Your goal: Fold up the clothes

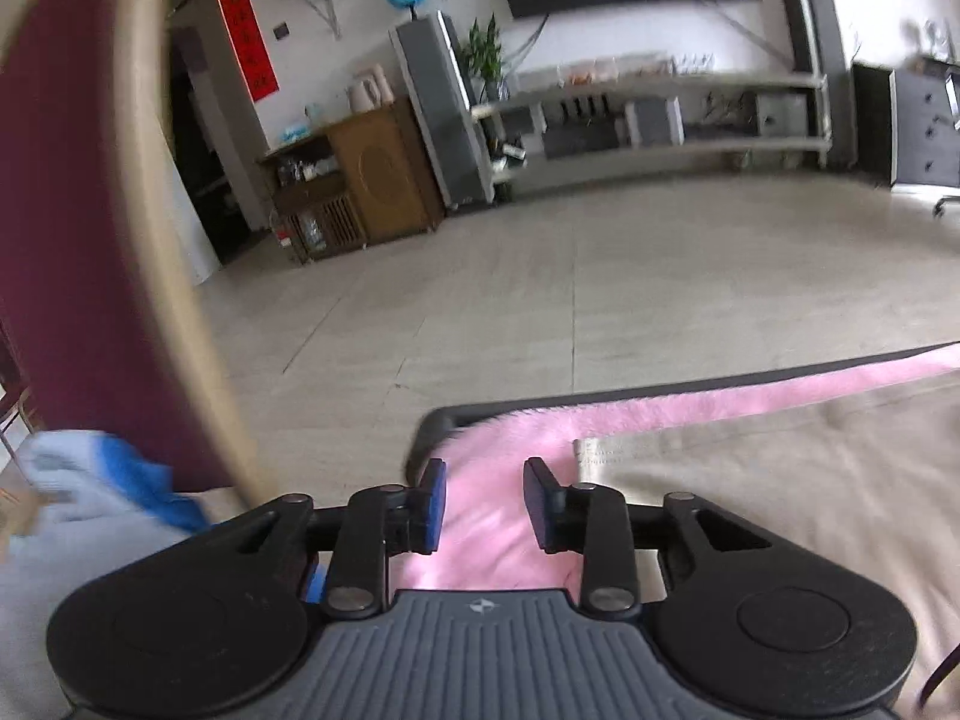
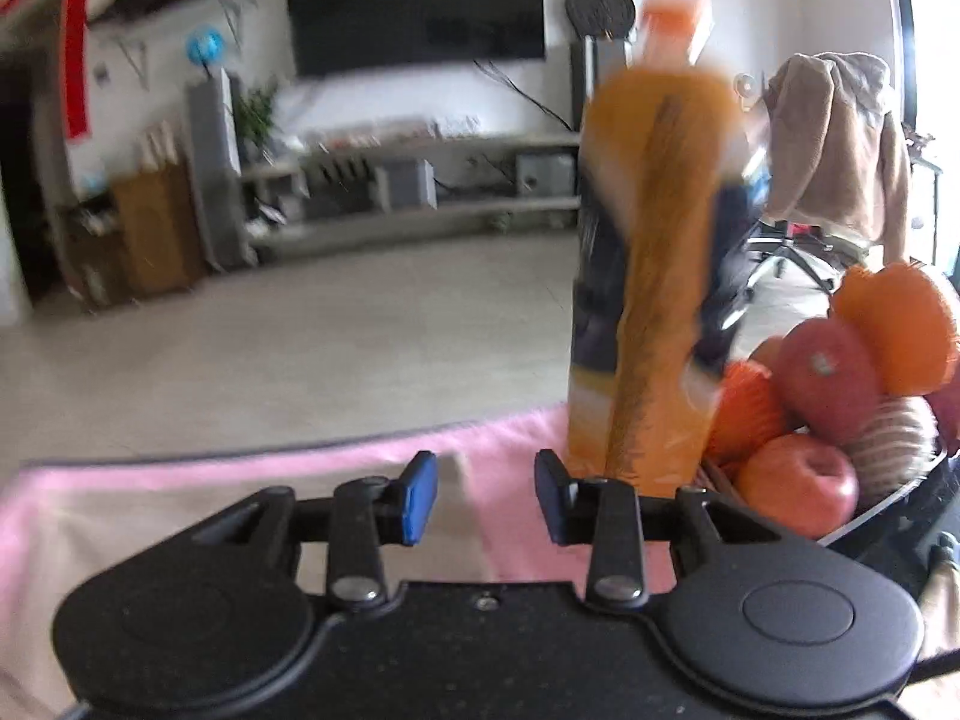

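Observation:
A beige garment [image 1: 780,480] lies flat on a pink fluffy cover [image 1: 510,516] over the table. In the left wrist view my left gripper [image 1: 485,504] is open and empty, held above the pink cover just left of the garment's near corner. In the right wrist view my right gripper [image 2: 486,504] is open and empty above the pink cover [image 2: 300,468], with the beige garment [image 2: 150,516] under its left side.
A blurred orange juice bottle [image 2: 654,276] stands just beyond the right gripper. A bowl of apples and oranges [image 2: 840,396] sits to its right. A white and blue cloth [image 1: 90,480] and a dark red chair back [image 1: 78,210] are on the left. The table's edge [image 1: 660,390] meets open floor.

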`<control>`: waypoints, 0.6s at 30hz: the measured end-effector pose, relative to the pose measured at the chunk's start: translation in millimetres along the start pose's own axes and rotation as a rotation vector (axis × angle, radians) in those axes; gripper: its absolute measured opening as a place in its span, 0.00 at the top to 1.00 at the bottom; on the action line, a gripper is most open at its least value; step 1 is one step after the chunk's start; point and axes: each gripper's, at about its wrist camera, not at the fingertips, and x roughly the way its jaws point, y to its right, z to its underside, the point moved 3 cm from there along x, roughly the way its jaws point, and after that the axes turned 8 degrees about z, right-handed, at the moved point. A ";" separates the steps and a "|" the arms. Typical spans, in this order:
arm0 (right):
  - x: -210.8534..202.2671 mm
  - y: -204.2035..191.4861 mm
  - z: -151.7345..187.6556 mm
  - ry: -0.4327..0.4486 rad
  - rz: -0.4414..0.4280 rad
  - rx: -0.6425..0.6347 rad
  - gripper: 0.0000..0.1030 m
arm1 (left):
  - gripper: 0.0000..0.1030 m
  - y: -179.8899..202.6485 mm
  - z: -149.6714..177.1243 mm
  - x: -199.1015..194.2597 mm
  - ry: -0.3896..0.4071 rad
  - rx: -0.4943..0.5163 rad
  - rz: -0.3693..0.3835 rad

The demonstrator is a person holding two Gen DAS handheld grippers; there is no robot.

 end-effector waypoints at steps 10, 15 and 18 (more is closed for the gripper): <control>-114.4 45.7 -8.2 -0.005 -0.218 0.135 0.60 | 0.63 -6.4 61.6 -81.7 -0.101 -0.081 0.194; -58.0 45.9 38.6 -0.142 -0.262 0.242 0.68 | 0.89 0.8 106.4 -25.2 -0.194 -0.304 0.333; -24.3 51.2 53.4 -0.200 -0.256 0.225 0.69 | 0.89 5.9 116.3 -8.8 -0.178 -0.326 0.428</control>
